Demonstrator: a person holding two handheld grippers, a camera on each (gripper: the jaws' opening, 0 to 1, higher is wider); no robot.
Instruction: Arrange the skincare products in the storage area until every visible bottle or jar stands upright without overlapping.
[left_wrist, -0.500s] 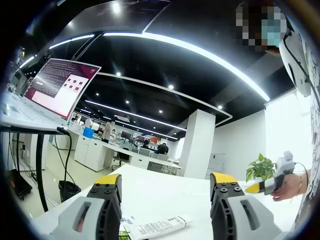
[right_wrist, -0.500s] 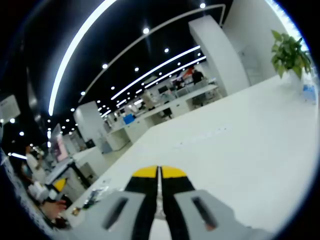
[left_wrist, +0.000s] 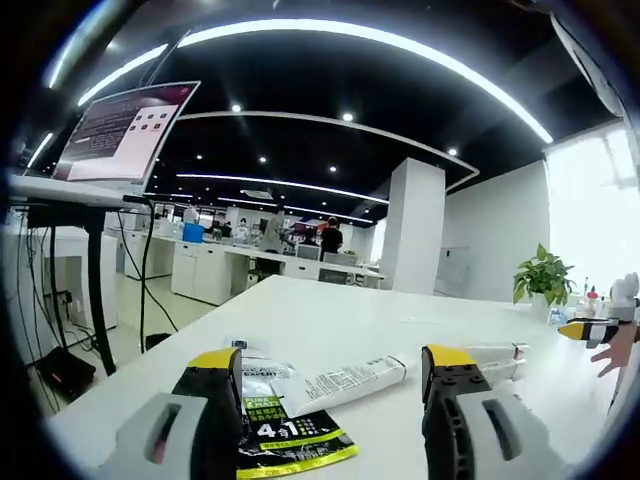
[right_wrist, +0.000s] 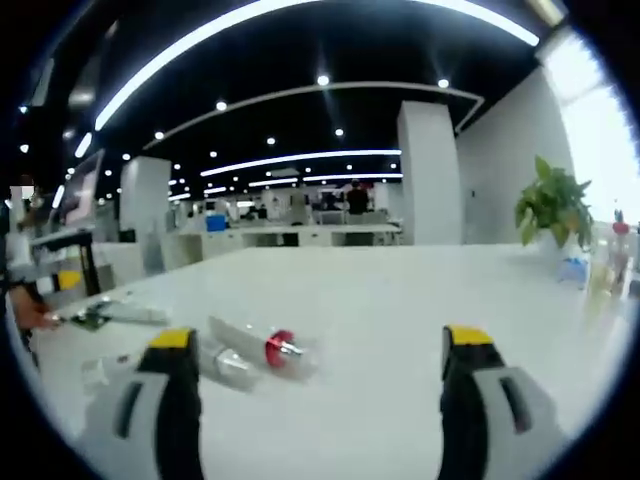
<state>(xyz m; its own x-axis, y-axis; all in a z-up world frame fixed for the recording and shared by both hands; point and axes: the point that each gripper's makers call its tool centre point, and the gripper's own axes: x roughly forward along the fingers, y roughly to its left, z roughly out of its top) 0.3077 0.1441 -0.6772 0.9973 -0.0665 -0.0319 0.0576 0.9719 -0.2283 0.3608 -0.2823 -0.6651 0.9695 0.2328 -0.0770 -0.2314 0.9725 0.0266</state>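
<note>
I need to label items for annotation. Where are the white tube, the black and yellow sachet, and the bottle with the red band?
white tube (left_wrist: 340, 380), left gripper view, middle of its printed body.
black and yellow sachet (left_wrist: 285, 437), left gripper view, its printed front.
bottle with the red band (right_wrist: 277, 348), right gripper view, on the red band.

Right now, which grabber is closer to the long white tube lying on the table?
Left. The white tube lies just ahead between the left gripper jaws. The right gripper hovers far off, past the tube's other end.

Lighting: bright ceiling strips (left_wrist: 400, 45), window glare (left_wrist: 590, 210). Right gripper view softly blurred; fisheye edges bowed.
</note>
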